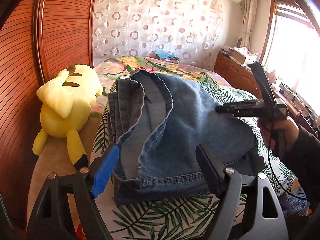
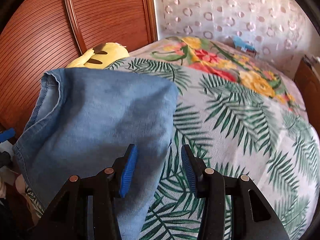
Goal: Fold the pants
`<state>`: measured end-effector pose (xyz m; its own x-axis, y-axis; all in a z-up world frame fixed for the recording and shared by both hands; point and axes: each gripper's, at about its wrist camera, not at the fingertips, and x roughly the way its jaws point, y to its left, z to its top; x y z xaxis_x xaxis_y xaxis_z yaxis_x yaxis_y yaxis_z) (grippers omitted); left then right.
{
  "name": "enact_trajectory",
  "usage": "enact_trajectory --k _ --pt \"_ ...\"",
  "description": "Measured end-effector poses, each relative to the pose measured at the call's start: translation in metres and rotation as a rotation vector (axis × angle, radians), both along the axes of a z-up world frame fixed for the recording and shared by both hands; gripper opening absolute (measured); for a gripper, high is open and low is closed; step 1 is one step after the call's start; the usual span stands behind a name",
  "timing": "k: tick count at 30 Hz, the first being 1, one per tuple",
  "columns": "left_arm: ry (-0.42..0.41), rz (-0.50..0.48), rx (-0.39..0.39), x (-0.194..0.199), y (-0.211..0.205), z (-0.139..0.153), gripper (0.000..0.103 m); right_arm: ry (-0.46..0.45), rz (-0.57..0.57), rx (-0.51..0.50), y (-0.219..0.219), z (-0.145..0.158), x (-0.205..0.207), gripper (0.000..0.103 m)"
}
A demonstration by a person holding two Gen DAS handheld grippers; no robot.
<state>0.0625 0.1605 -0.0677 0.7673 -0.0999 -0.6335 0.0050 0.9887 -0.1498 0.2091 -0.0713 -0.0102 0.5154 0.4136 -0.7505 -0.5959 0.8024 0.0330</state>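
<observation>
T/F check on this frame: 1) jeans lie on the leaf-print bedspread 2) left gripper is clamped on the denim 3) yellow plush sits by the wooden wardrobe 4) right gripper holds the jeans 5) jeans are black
1) True. The jeans lie folded on the bedspread.
2) False. The left gripper is open; denim lies between its fingers, but the pads do not press on it.
3) True. The yellow plush lies beside the wooden wardrobe.
4) False. The right gripper is open, at the jeans' edge, gripping nothing.
5) False. They are blue denim.
</observation>
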Motion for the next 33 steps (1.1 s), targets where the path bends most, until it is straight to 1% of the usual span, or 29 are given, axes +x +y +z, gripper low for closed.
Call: enact_trajectory --k 6,8,11,14,16,18,21,26,28,33 --pt "0.007 -0.004 0.009 0.005 -0.004 -0.001 0.08 0.071 0.006 0.074 0.0 -0.011 0.006 0.047" --pt "0.007 -0.004 0.016 0.006 -0.006 0.0 0.08 0.096 0.008 0.09 -0.007 -0.017 0.013 0.047" --pt "0.005 -0.002 0.02 0.008 -0.007 0.0 0.08 0.095 0.004 0.095 -0.005 -0.026 0.02 0.047" --pt "0.01 -0.001 0.023 0.01 -0.008 -0.001 0.08 0.09 0.005 0.093 -0.004 -0.025 0.019 0.039" --pt "0.012 -0.002 0.026 0.011 -0.01 -0.002 0.08 0.066 0.019 0.073 -0.002 -0.024 0.016 0.013" --pt "0.012 -0.002 0.028 0.012 -0.011 -0.002 0.08 0.054 0.038 0.087 -0.004 -0.017 0.007 0.008" --pt "0.006 -0.006 0.032 0.014 -0.013 0.001 0.08 0.0 0.036 0.093 -0.01 -0.008 -0.002 0.006" --pt "-0.014 -0.022 0.044 0.017 -0.02 0.01 0.08 -0.065 0.026 0.11 -0.034 0.016 -0.016 0.005" --pt "-0.024 -0.03 0.044 0.018 -0.023 0.014 0.08 -0.092 0.013 0.097 -0.045 0.026 -0.024 0.005" --pt "-0.043 -0.067 0.049 0.027 -0.039 0.021 0.08 -0.142 -0.056 0.093 -0.091 0.045 -0.034 0.005"
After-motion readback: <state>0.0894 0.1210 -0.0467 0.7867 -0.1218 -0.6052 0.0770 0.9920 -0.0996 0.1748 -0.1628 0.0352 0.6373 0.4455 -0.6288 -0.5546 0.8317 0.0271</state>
